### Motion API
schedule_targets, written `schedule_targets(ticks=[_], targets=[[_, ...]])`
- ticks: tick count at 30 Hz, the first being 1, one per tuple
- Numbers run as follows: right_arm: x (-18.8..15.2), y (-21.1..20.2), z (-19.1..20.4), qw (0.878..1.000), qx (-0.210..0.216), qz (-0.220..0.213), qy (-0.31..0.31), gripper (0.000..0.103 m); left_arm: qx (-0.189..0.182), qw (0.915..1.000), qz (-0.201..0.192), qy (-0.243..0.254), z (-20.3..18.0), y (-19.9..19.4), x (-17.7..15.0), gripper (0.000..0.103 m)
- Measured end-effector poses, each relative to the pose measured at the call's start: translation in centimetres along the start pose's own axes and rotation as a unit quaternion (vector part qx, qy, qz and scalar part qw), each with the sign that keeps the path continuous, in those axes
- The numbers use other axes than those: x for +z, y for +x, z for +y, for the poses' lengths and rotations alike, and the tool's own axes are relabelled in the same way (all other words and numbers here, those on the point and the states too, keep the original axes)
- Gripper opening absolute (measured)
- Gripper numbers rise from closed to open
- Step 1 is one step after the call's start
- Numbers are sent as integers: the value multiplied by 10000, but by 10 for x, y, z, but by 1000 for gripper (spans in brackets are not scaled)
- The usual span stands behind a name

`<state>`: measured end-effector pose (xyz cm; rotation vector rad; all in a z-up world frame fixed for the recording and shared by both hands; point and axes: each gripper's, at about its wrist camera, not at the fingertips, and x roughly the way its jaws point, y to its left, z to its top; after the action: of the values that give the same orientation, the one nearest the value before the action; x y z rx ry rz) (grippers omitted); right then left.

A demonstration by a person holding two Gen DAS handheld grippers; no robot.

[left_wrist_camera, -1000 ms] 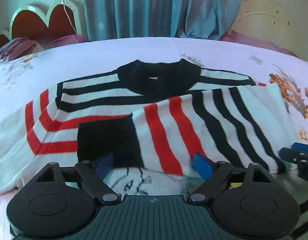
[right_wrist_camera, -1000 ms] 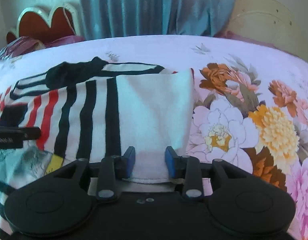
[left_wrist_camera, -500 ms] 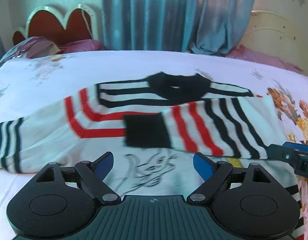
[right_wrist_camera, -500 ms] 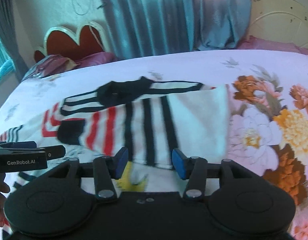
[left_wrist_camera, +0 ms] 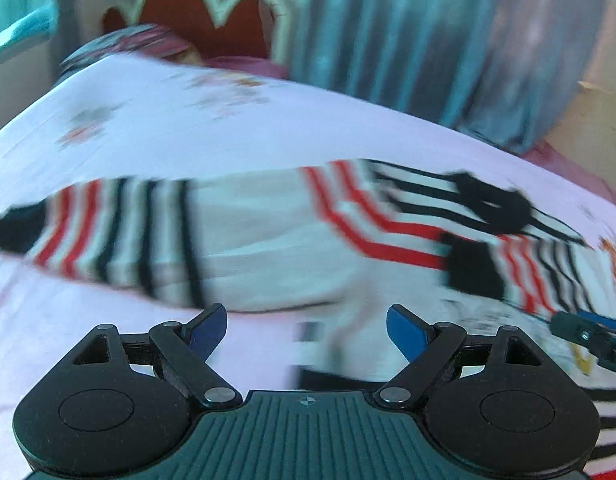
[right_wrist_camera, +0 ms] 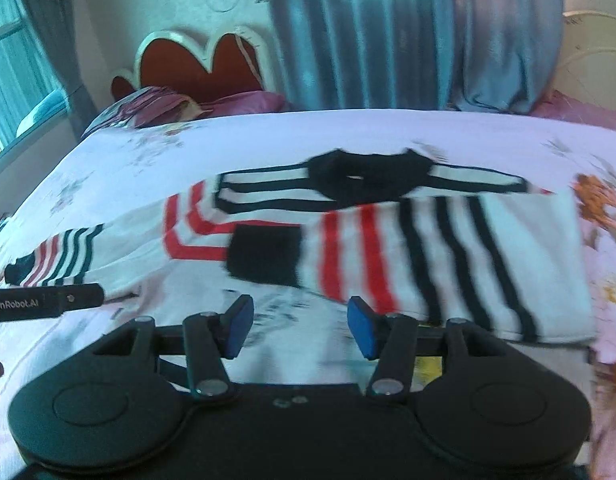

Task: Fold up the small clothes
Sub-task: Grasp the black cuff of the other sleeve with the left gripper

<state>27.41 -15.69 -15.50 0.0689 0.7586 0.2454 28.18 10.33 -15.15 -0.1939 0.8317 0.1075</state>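
Observation:
A white sweater (right_wrist_camera: 268,240) with black and red stripes and a black collar (right_wrist_camera: 363,176) lies flat on the bed. Its right sleeve (right_wrist_camera: 447,256) is folded across the chest, black cuff (right_wrist_camera: 266,256) at the middle. Its left sleeve (left_wrist_camera: 120,232) stretches out to the left. My left gripper (left_wrist_camera: 306,330) is open and empty above the sweater's lower left part. My right gripper (right_wrist_camera: 300,328) is open and empty above the sweater's lower middle. The left gripper's tip (right_wrist_camera: 68,300) shows in the right wrist view.
The bed has a white and pink flowered sheet (right_wrist_camera: 603,280). A red heart-shaped headboard (right_wrist_camera: 204,68) and pillows (right_wrist_camera: 160,104) stand at the far left. Blue curtains (right_wrist_camera: 387,32) hang behind the bed. A window (right_wrist_camera: 12,80) is at the left.
Both grippers let go of the folded right sleeve, opened and pulled back. The left gripper swung left toward the outstretched left sleeve. The right gripper moved left to the sweater's middle.

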Motion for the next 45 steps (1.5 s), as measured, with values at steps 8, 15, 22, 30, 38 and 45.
schedule_targets(ticks=[8, 15, 22, 30, 38, 45], targets=[[4, 34, 57, 9996, 195, 165, -97, 52, 630, 9915, 0, -1136, 125, 25, 0, 86], [5, 54, 89, 9994, 161, 229, -205, 52, 630, 9764, -160, -2062, 195, 50, 0, 86], [7, 61, 95, 9996, -8, 228, -152, 52, 128, 9554, -724, -2860, 226, 75, -3, 86], [11, 71, 89, 9992, -342, 208, -77, 52, 331, 9480, -913, -3032, 240, 89, 7, 10], [28, 70, 64, 9968, -785, -89, 111, 51, -49, 9662, -1532, -2070, 197, 54, 36, 6], [24, 109, 28, 9953, -812, 460, 244, 51, -964, 9719, -1967, -859, 92, 17, 76, 6]])
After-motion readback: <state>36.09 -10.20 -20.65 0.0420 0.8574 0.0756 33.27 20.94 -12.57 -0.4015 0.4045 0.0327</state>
